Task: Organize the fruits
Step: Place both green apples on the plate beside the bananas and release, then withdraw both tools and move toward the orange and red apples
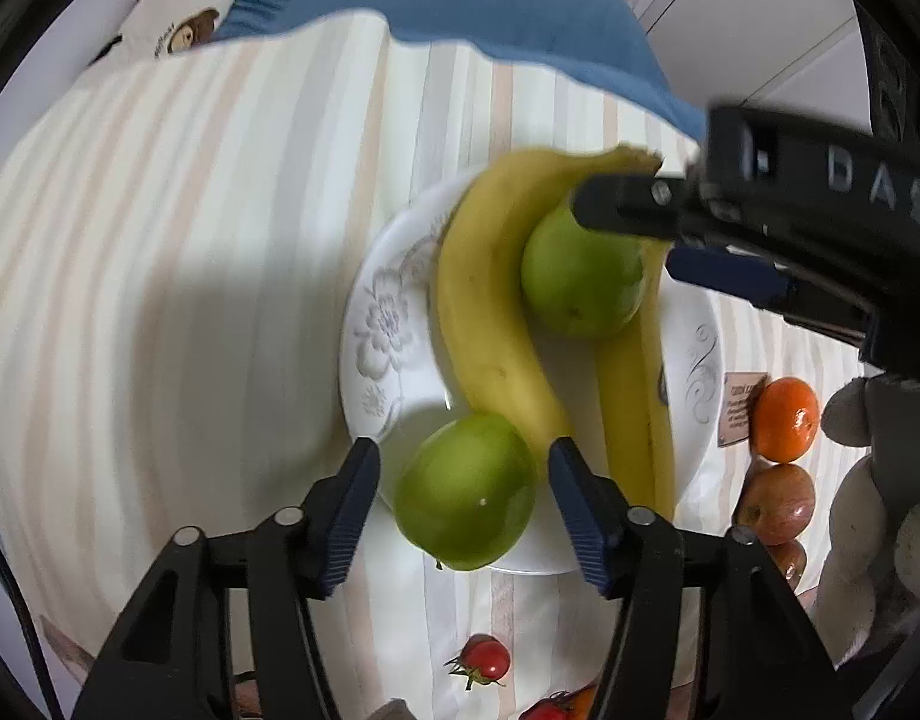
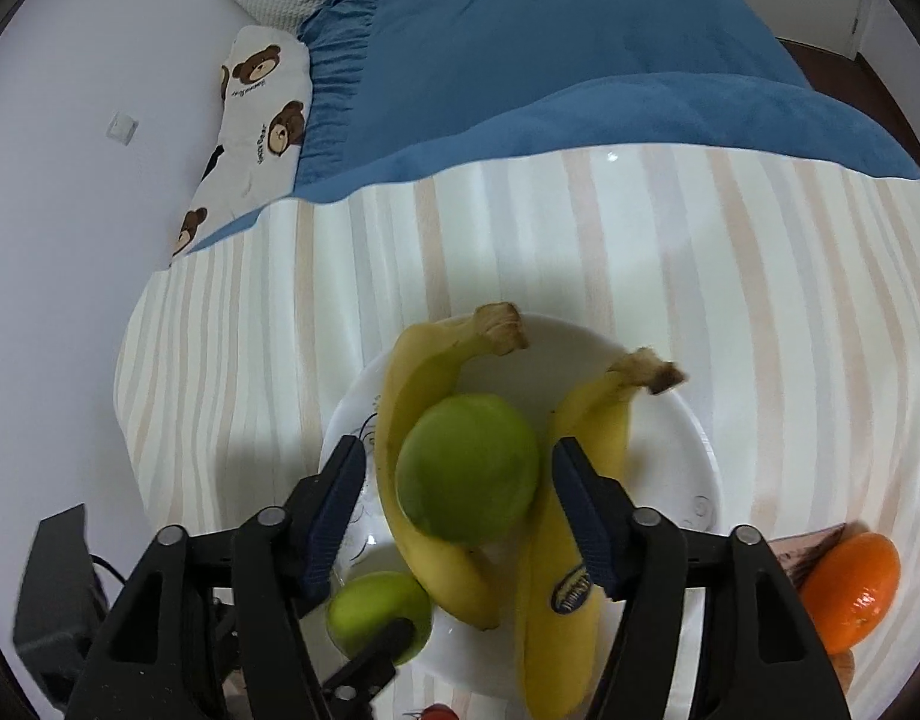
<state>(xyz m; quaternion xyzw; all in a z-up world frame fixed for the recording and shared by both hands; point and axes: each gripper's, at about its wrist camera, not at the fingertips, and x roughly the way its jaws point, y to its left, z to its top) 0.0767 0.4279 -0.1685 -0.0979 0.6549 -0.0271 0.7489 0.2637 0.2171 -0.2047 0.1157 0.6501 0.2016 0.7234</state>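
Release looks done: both grippers, left gripper (image 1: 463, 474) and right gripper (image 2: 456, 477), stand wide around green fruits (image 1: 466, 489) on the plate (image 1: 369, 324), gripping nothing, so next they need to lift clear.

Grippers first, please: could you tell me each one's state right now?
Left gripper: open, jaws clear of the round green fruit between them.
Right gripper: open, straddling another green fruit.

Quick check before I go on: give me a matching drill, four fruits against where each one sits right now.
Fruits:
1. bananas
2. green fruit between the left jaws
3. tangerine
4. cherry tomato

Places:
A. on the striped cloth, below the plate in the left wrist view
B. at the plate's near rim
C. right of the plate, off it
D. across the white plate

Pairs: 1-D, 2-B, 3-C, 4-A
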